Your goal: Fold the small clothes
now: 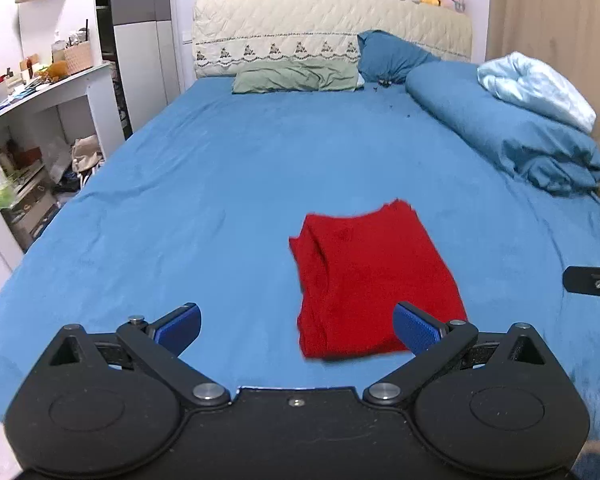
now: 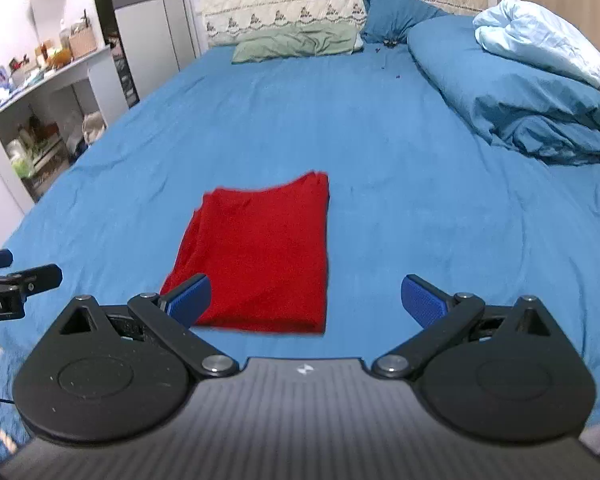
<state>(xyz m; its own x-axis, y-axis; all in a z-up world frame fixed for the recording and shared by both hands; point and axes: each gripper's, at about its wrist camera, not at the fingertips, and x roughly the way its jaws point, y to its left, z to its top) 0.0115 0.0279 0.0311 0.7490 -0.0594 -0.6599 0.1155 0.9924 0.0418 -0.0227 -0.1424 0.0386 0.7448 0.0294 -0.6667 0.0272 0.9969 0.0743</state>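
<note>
Folded red garment (image 1: 374,280) on the bed (image 1: 220,184): soft, light (likely floppy); pinch its near hem. Left gripper (image 1: 296,326) and right gripper (image 2: 306,300) hover spread, empty.

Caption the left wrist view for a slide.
Open left gripper hovers before a folded red garment on the blue bed.

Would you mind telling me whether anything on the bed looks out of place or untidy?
Small dark specks lie scattered on the blue bedsheet beside the dark blue pillow, like crumbs or debris. The folded red garment lies flat, though its left edge shows uneven layers.
</note>
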